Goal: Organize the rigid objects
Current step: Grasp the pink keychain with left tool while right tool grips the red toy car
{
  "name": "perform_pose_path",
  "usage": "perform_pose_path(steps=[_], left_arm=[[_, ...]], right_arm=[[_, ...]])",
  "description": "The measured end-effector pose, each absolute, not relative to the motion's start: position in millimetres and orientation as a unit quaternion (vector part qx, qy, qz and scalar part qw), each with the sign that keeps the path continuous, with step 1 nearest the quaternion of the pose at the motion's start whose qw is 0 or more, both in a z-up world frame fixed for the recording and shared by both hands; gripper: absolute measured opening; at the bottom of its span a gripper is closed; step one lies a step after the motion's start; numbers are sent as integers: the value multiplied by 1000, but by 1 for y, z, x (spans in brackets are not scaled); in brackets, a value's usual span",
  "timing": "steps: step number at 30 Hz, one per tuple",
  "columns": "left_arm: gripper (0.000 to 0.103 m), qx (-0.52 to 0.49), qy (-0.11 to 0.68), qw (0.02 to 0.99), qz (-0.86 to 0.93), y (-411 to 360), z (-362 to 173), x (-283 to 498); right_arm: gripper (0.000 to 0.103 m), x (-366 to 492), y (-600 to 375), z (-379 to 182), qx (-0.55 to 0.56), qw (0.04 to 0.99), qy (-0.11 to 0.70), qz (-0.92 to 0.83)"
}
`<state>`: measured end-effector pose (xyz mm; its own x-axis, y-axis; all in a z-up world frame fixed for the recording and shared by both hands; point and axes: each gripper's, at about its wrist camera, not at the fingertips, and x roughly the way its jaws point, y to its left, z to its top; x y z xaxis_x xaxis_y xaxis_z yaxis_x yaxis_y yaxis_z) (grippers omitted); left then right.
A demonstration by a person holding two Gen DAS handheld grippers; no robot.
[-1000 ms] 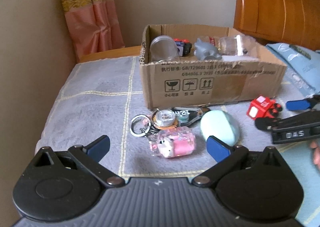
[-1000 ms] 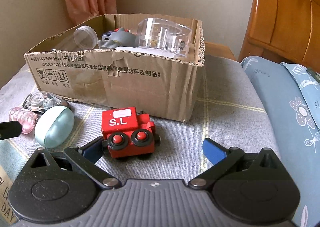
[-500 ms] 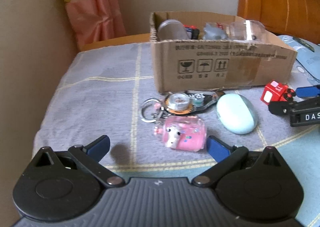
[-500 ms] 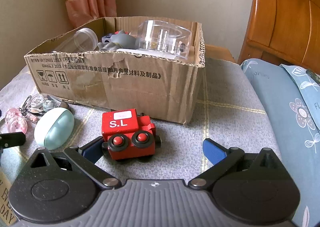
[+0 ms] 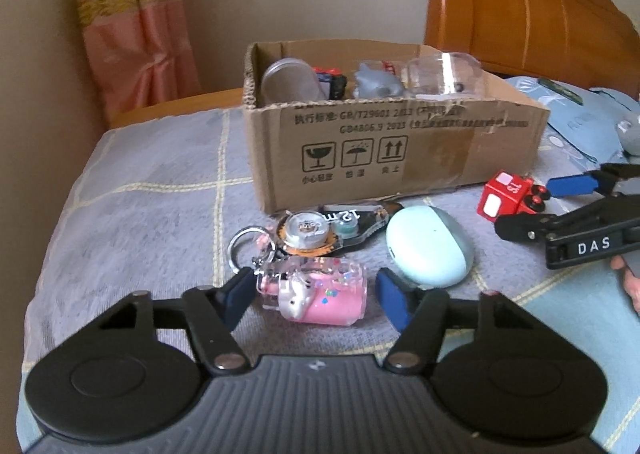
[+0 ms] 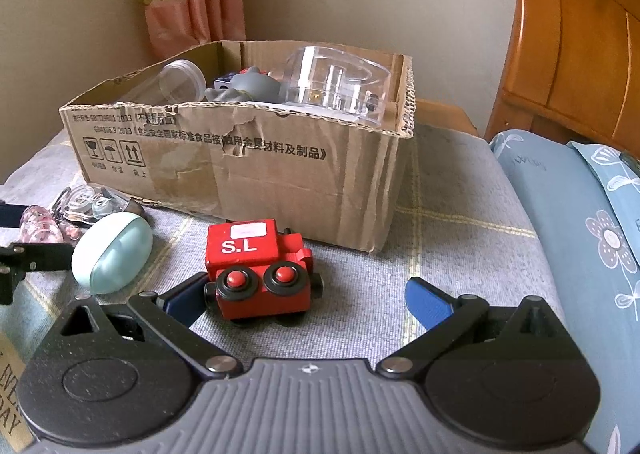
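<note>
A cardboard box (image 5: 400,146) stands on the bed and holds clear containers and a grey figure; it also shows in the right wrist view (image 6: 248,158). In front of it lie a pink glitter keychain (image 5: 320,294), a clear tape dispenser (image 5: 320,228), a mint oval case (image 5: 428,246) and a red toy train (image 6: 256,266). My left gripper (image 5: 316,294) is open, its fingers on either side of the pink keychain. My right gripper (image 6: 308,300) is open around the red train, whose left side is close to the left finger.
A grey checked blanket (image 5: 152,214) covers the bed. A blue floral pillow (image 6: 580,214) lies at the right. A wooden headboard (image 6: 580,46) stands behind it and a pink curtain (image 5: 136,26) hangs at the back left.
My left gripper has dropped and moved forward until its fingers flank the pink keychain, and they have narrowed. My right gripper has edged closer to the red train.
</note>
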<state>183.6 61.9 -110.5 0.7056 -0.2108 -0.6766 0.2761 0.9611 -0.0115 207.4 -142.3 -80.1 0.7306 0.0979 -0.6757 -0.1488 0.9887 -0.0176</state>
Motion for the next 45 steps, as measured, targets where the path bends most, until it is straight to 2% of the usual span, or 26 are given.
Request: perform_pose_path(steps=[10, 12, 16, 19, 21, 32, 45], left_arm=[[62, 50, 365, 918, -143, 63, -109, 185], [62, 51, 366, 918, -145, 64, -108, 185], [51, 52, 369, 916, -149, 65, -107, 186], [50, 48, 373, 914, -152, 68, -106, 189], [50, 51, 377, 912, -153, 69, -105, 190], [50, 91, 405, 891, -183, 70, -84, 181], [49, 138, 424, 868, -219, 69, -22, 163]], right_arm=[[102, 218, -124, -77, -55, 922, 368, 108], [96, 219, -120, -76, -59, 921, 368, 119], [83, 221, -116, -71, -69, 916, 369, 143], [75, 219, -115, -69, -85, 913, 369, 151], [61, 219, -115, -66, -93, 910, 372, 158], [61, 203, -116, -44, -147, 892, 379, 196], [61, 184, -133, 0, -151, 874, 390, 246]])
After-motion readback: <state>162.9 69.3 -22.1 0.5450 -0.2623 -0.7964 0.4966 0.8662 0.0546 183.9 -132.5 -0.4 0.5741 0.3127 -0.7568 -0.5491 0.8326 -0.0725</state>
